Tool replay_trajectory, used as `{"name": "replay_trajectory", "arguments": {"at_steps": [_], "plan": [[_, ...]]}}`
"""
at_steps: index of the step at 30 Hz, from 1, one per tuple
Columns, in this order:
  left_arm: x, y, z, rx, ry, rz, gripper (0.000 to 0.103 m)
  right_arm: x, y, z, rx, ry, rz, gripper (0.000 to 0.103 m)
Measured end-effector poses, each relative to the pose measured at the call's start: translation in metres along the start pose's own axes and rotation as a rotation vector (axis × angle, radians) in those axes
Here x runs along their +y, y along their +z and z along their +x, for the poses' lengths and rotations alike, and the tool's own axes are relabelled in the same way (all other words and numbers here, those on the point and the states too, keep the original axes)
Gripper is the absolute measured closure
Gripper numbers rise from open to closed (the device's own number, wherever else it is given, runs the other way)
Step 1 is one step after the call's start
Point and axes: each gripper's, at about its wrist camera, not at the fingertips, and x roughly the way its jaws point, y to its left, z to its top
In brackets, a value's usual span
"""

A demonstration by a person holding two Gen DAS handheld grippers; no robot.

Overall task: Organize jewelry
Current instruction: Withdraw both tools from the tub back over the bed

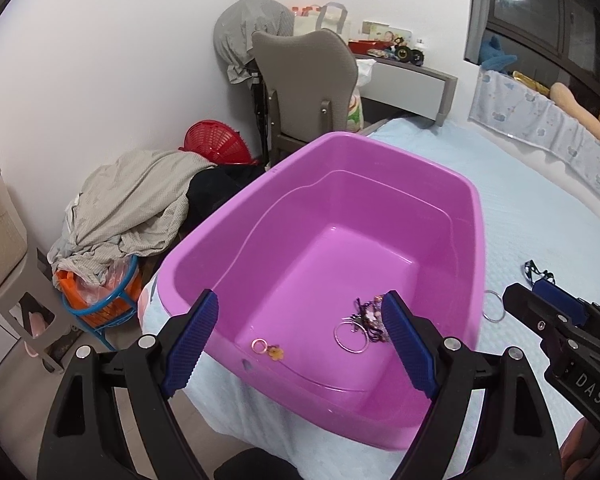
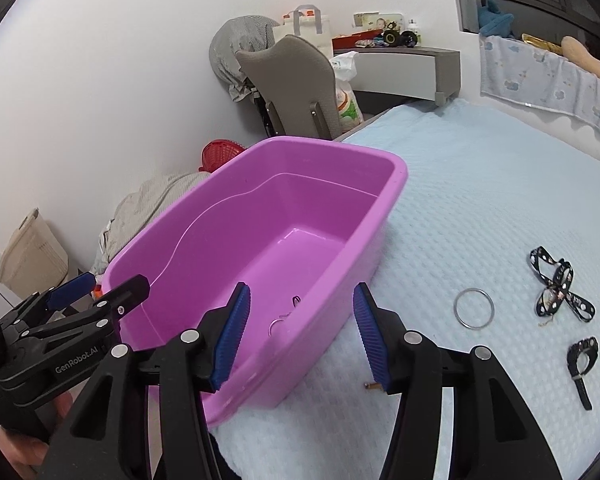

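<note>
A purple plastic tub (image 1: pixel 452 208) sits at the near left corner of a bed (image 2: pixel 480 200) covered in a pale blue quilted blanket, its left side at the bed's edge. Inside it, on the near part of the floor, lie a thin silver bangle (image 1: pixel 351 338), a dark tangled hair tie with beads (image 1: pixel 370 316) touching the bangle's right side, and, further left, a small rose-gold ring with a yellow flower charm (image 1: pixel 268 349).

The left gripper (image 1: pixel 300 334) hangs over the near end of the tub with its blue pads wide apart and nothing between them. The right gripper (image 2: pixel 300 330) hovers over the tub's near right corner, straddling the wall, jaws also apart and empty (narrower than the left).

On the blanket right of the tub lies a second silver bangle (image 2: pixel 474 307). Further right is a black ribbon bow with white dots (image 2: pixel 560 282), and nearer than that a black strap-like band (image 2: pixel 582 364). A small gold-coloured piece (image 2: pixel 371 386) peeks out beside the right gripper's right pad; what it is cannot be told.

Past the tub stand a grey chair (image 1: pixel 304 80), a red basket (image 1: pixel 216 146) and a heap of grey laundry (image 1: pixel 132 204).
</note>
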Motion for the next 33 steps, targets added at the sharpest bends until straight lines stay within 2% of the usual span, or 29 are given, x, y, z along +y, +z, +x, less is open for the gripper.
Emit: {"name": "replay_trajectory", "arguments": {"at_steps": [10, 18, 33], "plan": [[-0.021, -0.016, -0.019, -0.004, -0.037, 0.033, 0.021, -0.017, -0.028, -0.032, -0.027, -0.001, 0.053, 0.049], [-0.048, -0.036, -0.04, -0.021, -0.093, 0.091, 0.021, -0.038, -0.066, -0.062, -0.055, -0.007, 0.097, 0.048], [-0.119, -0.092, -0.058, -0.006, -0.233, 0.173, 0.02, -0.121, -0.153, -0.124, -0.053, -0.133, 0.221, 0.044]]}}
